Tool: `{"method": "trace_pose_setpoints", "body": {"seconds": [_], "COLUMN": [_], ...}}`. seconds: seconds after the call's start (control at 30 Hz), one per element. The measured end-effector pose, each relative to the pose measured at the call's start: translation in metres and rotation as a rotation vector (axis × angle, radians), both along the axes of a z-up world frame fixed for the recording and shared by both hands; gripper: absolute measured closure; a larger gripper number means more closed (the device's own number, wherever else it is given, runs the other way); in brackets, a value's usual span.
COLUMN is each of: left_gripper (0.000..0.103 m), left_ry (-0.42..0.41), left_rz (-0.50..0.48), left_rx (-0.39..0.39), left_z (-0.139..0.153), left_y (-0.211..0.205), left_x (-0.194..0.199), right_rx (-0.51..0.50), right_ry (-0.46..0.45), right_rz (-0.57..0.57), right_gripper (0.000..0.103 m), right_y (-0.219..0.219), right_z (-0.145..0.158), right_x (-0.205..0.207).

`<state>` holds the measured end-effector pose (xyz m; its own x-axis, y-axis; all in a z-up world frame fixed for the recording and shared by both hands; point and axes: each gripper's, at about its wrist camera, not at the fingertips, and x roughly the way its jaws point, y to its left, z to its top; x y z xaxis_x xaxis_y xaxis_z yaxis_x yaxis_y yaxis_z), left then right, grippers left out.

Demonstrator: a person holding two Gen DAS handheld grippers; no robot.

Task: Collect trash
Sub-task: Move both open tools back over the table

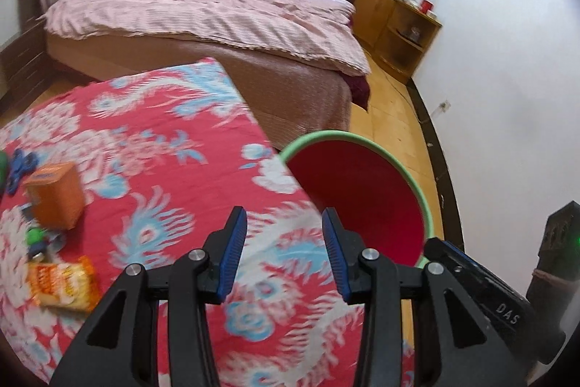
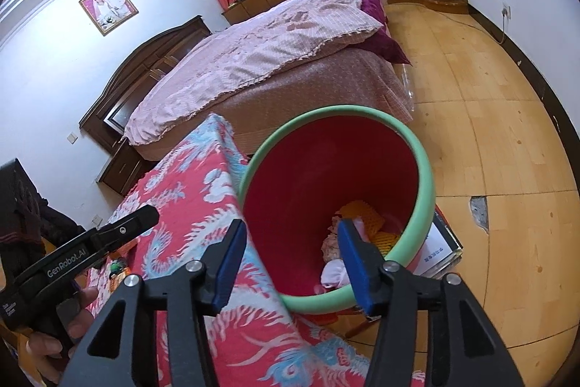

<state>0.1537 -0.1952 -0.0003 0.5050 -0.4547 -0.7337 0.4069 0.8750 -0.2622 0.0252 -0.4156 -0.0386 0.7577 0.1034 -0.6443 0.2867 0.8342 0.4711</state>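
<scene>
A red bin with a green rim (image 1: 362,198) (image 2: 427,176) stands at the right edge of the table covered by a red floral cloth (image 1: 174,140) (image 2: 188,198). Inside the bin lie a yellow ridged wrapper (image 2: 366,216) and pink crumpled scraps (image 2: 335,271). My right gripper (image 2: 290,223) hangs open over the bin's near rim with nothing between its fingers. My left gripper (image 1: 282,213) is open and empty above the cloth, just left of the bin. At the table's left lie an orange box (image 1: 58,200), an orange snack packet (image 1: 63,285) and a small green and blue item (image 1: 36,238).
A bed with a pink cover (image 1: 217,9) (image 2: 261,53) stands behind the table. Wooden cabinets (image 1: 398,13) line the far wall. Wooden floor (image 2: 489,133) lies right of the bin, and a flat white box (image 2: 438,252) sits under it. A hand (image 2: 47,347) holds the left gripper.
</scene>
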Motion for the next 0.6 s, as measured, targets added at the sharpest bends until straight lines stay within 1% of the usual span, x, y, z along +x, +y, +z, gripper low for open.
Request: {"method": "trace_pose_setpoints", "body": {"seconds": [0.3, 0.6], "left_gripper": [0.06, 0.06], "left_ry": [-0.005, -0.007], "left_rz": [0.16, 0.32], "left_rx": [0.001, 0.027], "left_z": [0.002, -0.001], "left_y": [0.071, 0.139], "left_x": [-0.003, 0.006], "right_rx": [-0.013, -0.022], "right_ry": [-0.012, 0.001], "right_rz": [0.037, 0.084], "right_gripper": [0.04, 0.039], "right_y": [0.027, 0.055], "right_z": [0.011, 0.013], "right_x": [-0.003, 0.005]}}
